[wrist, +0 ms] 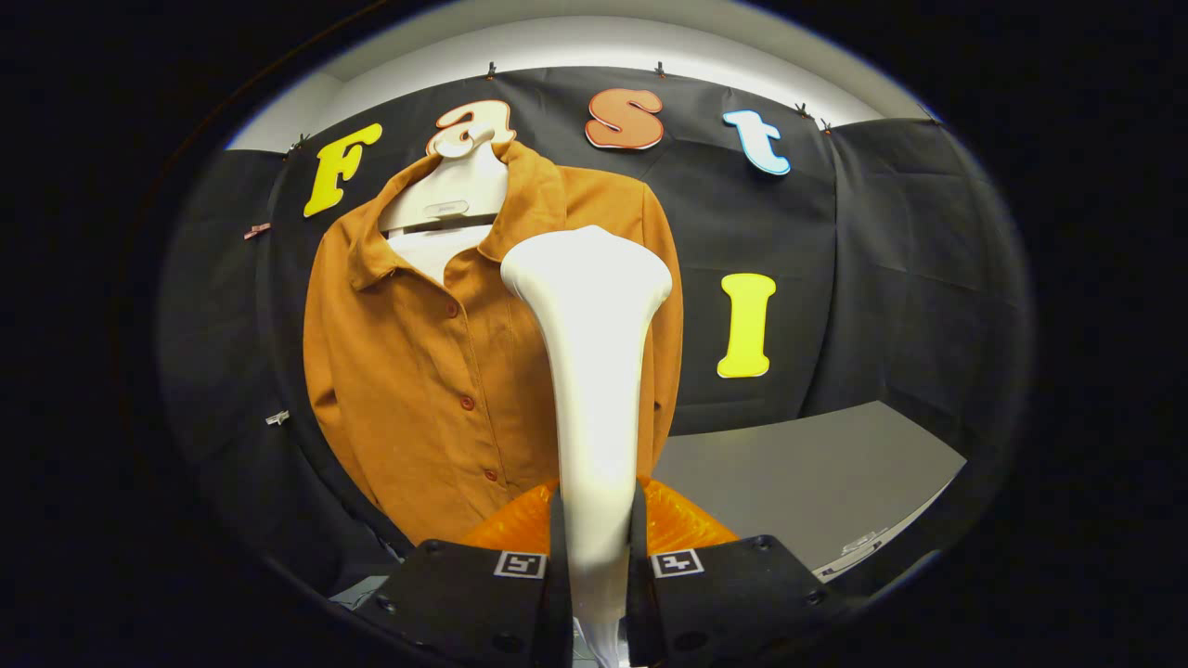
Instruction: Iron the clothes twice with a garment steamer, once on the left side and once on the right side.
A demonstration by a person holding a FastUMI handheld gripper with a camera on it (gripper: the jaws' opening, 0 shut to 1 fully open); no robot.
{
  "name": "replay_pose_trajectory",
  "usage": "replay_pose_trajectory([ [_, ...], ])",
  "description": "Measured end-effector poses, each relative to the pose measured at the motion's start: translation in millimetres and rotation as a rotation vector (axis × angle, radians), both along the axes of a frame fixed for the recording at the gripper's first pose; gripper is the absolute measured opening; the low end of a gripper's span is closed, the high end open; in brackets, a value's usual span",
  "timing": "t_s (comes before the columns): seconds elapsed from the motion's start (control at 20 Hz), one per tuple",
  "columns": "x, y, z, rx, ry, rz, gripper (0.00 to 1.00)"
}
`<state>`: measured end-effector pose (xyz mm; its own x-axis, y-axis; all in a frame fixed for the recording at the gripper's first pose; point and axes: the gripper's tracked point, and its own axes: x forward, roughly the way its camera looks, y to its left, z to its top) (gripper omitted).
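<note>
Gripper (594,557) clenched on the white garment steamer (594,371), both black fingers (483,594) pressing its handle from either side. Steamer upright between the fingers, wide head raised just ahead of them, in front of one rust-orange shirt (418,371). Shirt hanging on a white hanger (455,190) against the black cloth wall (882,278), buttoned, four buttons countable, collar open. No readable writing on steamer or shirt; a small tag on the hanger too blurred to read. One square marker (519,564) on each finger, two altogether. Orange ribbed part (687,524) behind the steamer handle. Grey tabletop (798,473) beyond, right of the shirt. White wall above the cloth.
</note>
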<state>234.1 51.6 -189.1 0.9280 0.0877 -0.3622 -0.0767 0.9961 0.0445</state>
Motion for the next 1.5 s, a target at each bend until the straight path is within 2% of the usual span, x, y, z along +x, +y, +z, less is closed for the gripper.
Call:
replay_pose_trajectory([
  [0.35,31.2,5.8,-33.2,-0.051,0.006,-0.028,0.26],
  [0.7,36.9,14.0,-47.6,-0.089,-0.034,-0.05,0.26],
  [1.05,24.4,25.5,-85.6,-0.092,0.008,-0.052,0.26],
  [1.5,-5.3,31.8,-149.0,-0.083,0.125,-0.054,0.26],
])
